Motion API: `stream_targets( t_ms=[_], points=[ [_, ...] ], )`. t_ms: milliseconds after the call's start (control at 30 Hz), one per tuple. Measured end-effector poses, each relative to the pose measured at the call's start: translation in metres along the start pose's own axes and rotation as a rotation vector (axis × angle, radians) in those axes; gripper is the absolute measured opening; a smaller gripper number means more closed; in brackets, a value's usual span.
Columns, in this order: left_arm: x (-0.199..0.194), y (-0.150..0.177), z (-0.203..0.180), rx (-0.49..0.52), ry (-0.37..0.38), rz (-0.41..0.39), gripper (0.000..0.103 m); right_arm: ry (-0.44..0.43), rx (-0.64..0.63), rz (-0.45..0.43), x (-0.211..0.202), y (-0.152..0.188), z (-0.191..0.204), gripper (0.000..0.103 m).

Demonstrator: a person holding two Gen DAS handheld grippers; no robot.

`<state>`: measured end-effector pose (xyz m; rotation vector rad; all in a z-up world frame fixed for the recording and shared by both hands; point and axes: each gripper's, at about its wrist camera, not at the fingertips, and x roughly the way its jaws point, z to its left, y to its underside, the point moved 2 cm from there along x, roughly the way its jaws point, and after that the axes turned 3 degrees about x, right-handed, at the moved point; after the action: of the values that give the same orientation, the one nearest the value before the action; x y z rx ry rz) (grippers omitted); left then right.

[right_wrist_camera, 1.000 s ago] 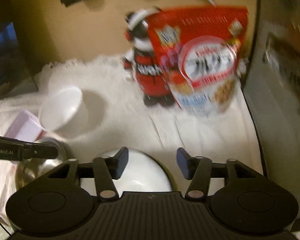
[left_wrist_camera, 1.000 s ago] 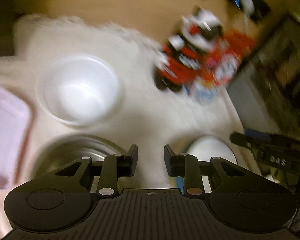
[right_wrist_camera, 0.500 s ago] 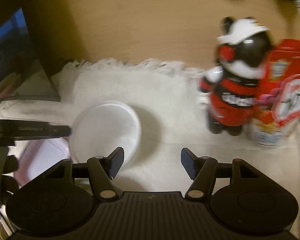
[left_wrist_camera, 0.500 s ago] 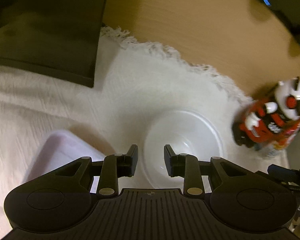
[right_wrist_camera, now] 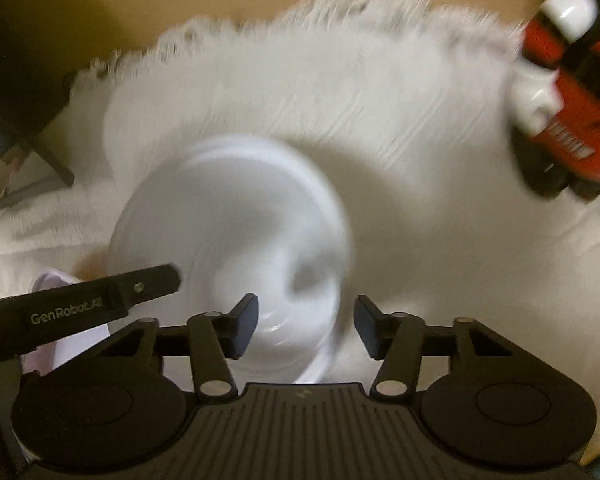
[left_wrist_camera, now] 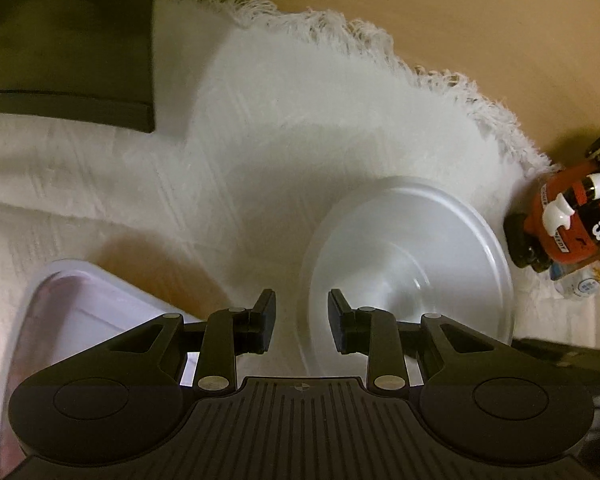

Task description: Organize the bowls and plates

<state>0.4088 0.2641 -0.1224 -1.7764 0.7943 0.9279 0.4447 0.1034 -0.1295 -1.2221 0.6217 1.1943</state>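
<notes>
A white bowl (left_wrist_camera: 412, 256) stands upright on a white fringed cloth (left_wrist_camera: 260, 128). My left gripper (left_wrist_camera: 302, 322) is open and empty, its jaws at the bowl's left rim. In the right wrist view the same bowl (right_wrist_camera: 228, 216) is blurred. My right gripper (right_wrist_camera: 306, 326) is open and empty, straddling the bowl's near right rim. A pale lilac rectangular tray (left_wrist_camera: 84, 312) lies left of the bowl. It also shows as a sliver in the right wrist view (right_wrist_camera: 56, 280). The left gripper's finger (right_wrist_camera: 148, 284) reaches over the bowl's left edge.
A red, black and white figurine (left_wrist_camera: 572, 216) stands right of the bowl; it also shows in the right wrist view (right_wrist_camera: 568, 92). A dark flat object (left_wrist_camera: 64, 48) rests on the cloth at the far left. A tan tabletop (left_wrist_camera: 460, 20) lies beyond the fringe.
Both grippers moved forward and down toward the white bowl, which now fills more of each view. The metal bowl and second white bowl seen a second ago are out of view.
</notes>
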Motion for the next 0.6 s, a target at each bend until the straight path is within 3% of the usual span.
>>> stream_targets(
  t_ms=[167,333,600],
  points=[
    [-0.027,0.004,-0.006,0.013,0.024,-0.049,0.03,-0.001,-0.045,-0.049,-0.024,0.008,0.006,0.033],
    [-0.072,0.009,-0.026,0.046,0.072,-0.072,0.028,-0.059,-0.076,-0.13,-0.084,0.019,-0.004,0.032],
    [-0.133,0.037,-0.106,0.182,0.085,-0.137,0.028,-0.044,-0.093,-0.225,-0.179,0.044,-0.043,0.032]
  ],
)
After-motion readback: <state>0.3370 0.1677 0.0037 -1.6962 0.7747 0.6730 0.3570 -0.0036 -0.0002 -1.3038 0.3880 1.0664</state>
